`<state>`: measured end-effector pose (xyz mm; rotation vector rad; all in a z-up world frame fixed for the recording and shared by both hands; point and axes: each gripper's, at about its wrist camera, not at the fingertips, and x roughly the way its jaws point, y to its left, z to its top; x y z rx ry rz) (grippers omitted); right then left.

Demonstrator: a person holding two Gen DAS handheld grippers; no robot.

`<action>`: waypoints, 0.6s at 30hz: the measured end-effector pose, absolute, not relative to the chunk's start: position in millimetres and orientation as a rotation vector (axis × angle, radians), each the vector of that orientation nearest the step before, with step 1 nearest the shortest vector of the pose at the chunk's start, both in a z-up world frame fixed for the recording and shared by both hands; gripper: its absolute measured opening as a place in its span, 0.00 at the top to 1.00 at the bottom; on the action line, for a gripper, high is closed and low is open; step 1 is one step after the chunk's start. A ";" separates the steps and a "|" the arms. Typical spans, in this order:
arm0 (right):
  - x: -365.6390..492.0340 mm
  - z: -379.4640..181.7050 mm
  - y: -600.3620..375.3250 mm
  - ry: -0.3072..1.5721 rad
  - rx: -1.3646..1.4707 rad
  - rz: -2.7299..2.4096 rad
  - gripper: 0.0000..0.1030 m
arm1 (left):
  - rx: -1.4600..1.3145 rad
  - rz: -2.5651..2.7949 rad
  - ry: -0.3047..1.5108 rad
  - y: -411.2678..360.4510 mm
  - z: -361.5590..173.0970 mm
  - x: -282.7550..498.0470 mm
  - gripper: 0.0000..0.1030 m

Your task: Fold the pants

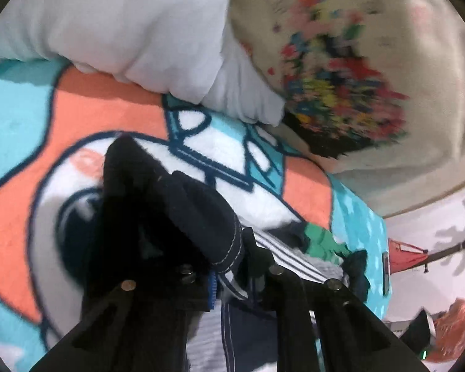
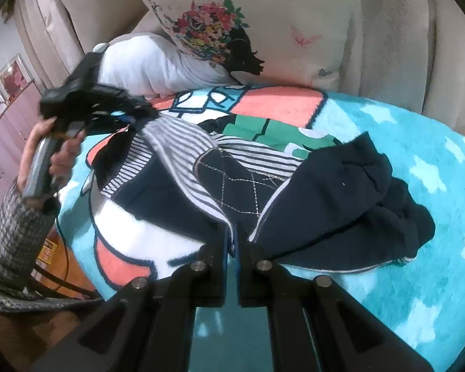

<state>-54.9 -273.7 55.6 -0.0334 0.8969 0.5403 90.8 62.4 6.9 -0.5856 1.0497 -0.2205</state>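
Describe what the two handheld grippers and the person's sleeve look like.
Both grippers are matte black with angular linkage arms and round silver pivot pins. The right gripper has flat rectangular fingers. The left gripper shows a blue ridged pad and, seen from the right wrist, a grey handle with a dark cable. The sleeve is black-and-white checked knit.
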 end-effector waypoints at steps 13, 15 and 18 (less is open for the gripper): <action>-62.6 44.4 -326.9 0.896 0.242 0.579 0.85 | -0.538 -0.154 1.054 88.3 -25.3 3.6 0.84; -71.2 60.3 -348.8 0.833 0.265 0.525 0.64 | -0.536 -0.179 1.034 94.3 -16.2 -7.0 0.78; -74.9 77.3 -380.8 0.745 0.286 0.385 0.50 | -0.481 -0.177 0.983 102.0 -2.5 -28.5 0.58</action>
